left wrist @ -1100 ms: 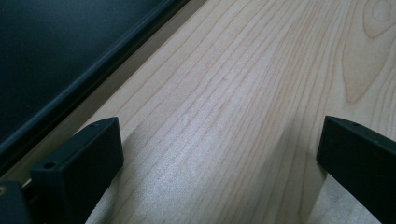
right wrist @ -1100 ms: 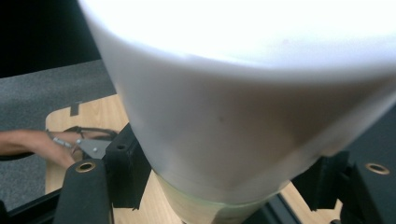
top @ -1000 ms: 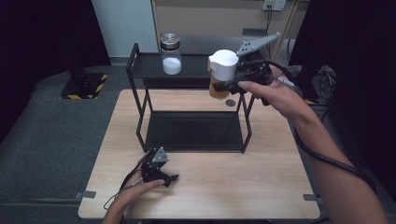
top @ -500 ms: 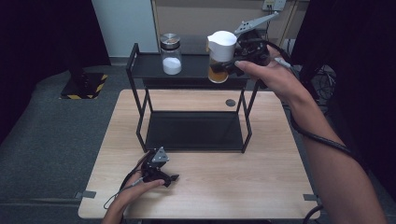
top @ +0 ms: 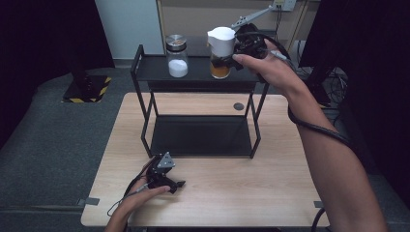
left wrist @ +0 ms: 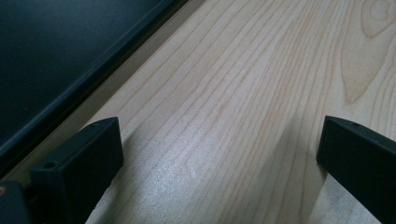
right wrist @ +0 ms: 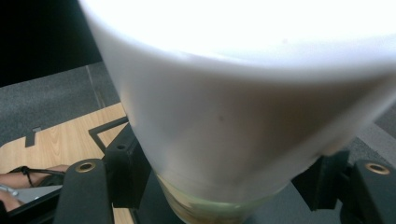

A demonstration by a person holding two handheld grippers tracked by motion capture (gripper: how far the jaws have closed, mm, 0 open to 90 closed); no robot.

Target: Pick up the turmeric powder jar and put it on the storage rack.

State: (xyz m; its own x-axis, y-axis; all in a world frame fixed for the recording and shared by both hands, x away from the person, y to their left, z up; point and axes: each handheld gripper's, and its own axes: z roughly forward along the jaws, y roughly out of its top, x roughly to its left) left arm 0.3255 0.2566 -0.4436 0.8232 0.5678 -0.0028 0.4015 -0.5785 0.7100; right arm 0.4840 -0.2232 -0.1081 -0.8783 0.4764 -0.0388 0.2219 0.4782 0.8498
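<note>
High view: the right gripper point(top: 227, 58) had carried the white-capped jar point(top: 221, 57) from above the table up over the shelf's top tier point(top: 154, 73).
Clamped between its jaws, the jar hung beside the sugar jar point(top: 177, 57), ready to be set down; the left gripper point(top: 167, 181) rested unclenched.

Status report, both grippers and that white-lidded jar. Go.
Right gripper shut on white-lidded jar, over shelf top. Left gripper open, on table. Jar of white powder stands beside, apart.
</note>
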